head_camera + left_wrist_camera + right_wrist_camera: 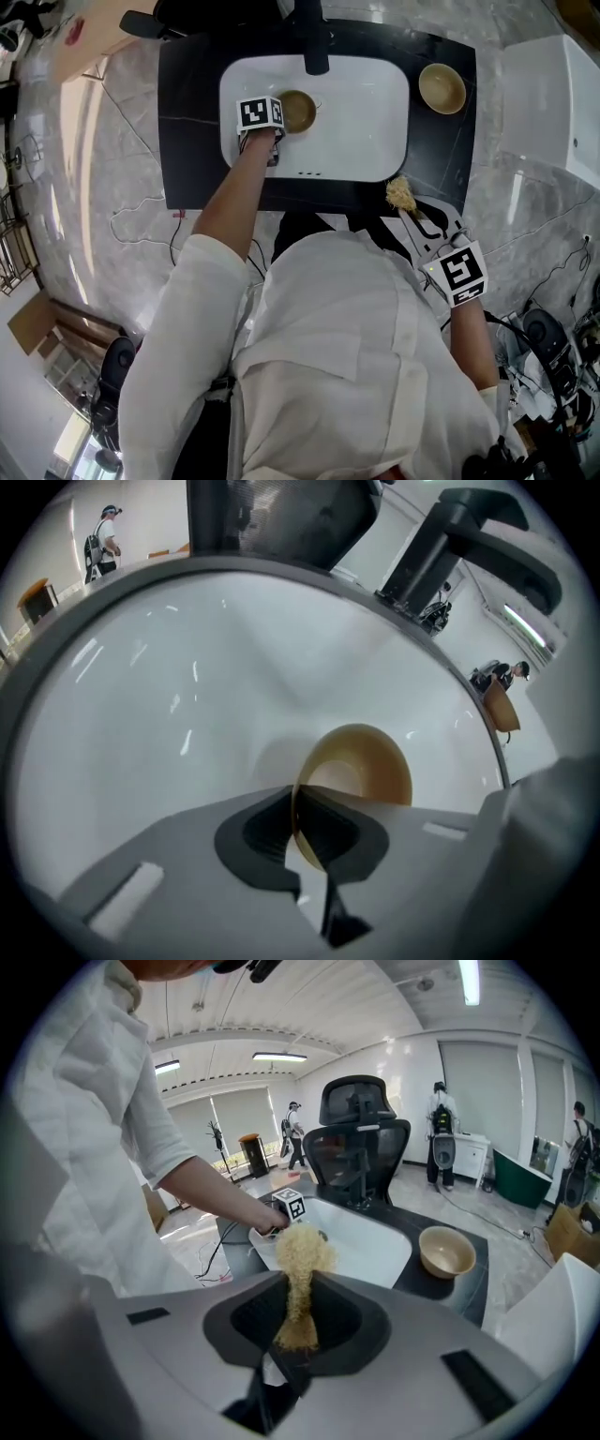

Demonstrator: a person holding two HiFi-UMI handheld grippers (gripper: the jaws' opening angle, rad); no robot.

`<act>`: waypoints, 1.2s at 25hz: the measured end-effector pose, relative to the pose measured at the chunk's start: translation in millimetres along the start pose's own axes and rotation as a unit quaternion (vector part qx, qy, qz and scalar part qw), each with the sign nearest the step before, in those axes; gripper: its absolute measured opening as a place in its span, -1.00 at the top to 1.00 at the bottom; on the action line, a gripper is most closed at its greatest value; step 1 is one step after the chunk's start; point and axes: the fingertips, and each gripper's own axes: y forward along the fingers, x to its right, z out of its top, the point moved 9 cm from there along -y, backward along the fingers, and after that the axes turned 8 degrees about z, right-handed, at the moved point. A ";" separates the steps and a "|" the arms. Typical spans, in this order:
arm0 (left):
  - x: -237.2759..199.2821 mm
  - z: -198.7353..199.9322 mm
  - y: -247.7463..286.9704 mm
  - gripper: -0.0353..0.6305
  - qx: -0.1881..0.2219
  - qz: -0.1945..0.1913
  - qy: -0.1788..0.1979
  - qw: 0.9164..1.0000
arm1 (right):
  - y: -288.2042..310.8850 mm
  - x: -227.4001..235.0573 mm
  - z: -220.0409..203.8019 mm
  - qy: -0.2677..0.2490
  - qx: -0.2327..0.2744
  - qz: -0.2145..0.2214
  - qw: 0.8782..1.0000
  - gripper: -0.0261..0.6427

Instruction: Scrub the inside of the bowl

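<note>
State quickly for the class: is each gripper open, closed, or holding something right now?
Left gripper: closed on the rim of the tan bowl inside the sink.
Right gripper: closed on a fibrous scrubber.

**Jaws clamped on both sides**

The left arm (pixel 230 202) reaches straight ahead. The left gripper (pixel 302 832) pinches a bowl (pixel 361 766) by its rim between closed jaws. The right gripper (pixel 298 1321), held back near the torso, clamps a scrubber (pixel 302 1251) that juts beyond its jaw tips.
</note>
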 end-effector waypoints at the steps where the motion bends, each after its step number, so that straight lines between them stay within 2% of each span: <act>1: 2.4 0.9 -7.5 0.86 0.007 -0.001 0.007 1.000 | 1.6 0.8 3.2 -0.007 0.003 0.004 1.000 0.76; 5: 18.5 -1.2 -54.7 0.86 0.044 -0.010 0.060 0.997 | 9.2 -1.0 20.8 -0.034 0.013 0.027 0.999 0.76; 12: 56.8 -13.7 -162.6 0.87 0.109 -0.039 0.142 0.983 | 37.4 -8.4 69.5 -0.106 0.020 0.065 0.992 0.76; 17: 74.6 -27.4 -205.2 0.87 0.146 0.008 0.218 0.965 | 74.5 -17.4 97.7 -0.169 -0.013 0.069 0.983 0.76; 22: 93.2 -32.0 -228.1 0.87 0.175 0.044 0.284 0.942 | 111.1 -25.8 119.8 -0.245 -0.082 0.050 0.965 0.76; 25: 99.3 -33.4 -237.1 0.87 0.182 0.064 0.299 0.935 | 122.7 -28.2 127.6 -0.272 -0.111 0.026 0.956 0.76; 27: 101.3 -35.3 -239.7 0.86 0.180 0.065 0.295 0.936 | 128.6 -26.9 128.6 -0.282 -0.134 0.008 0.950 0.76; 30: 101.2 -37.5 -242.2 0.83 0.194 0.061 0.265 0.943 | 139.8 -20.1 120.7 -0.279 -0.174 -0.019 0.944 0.76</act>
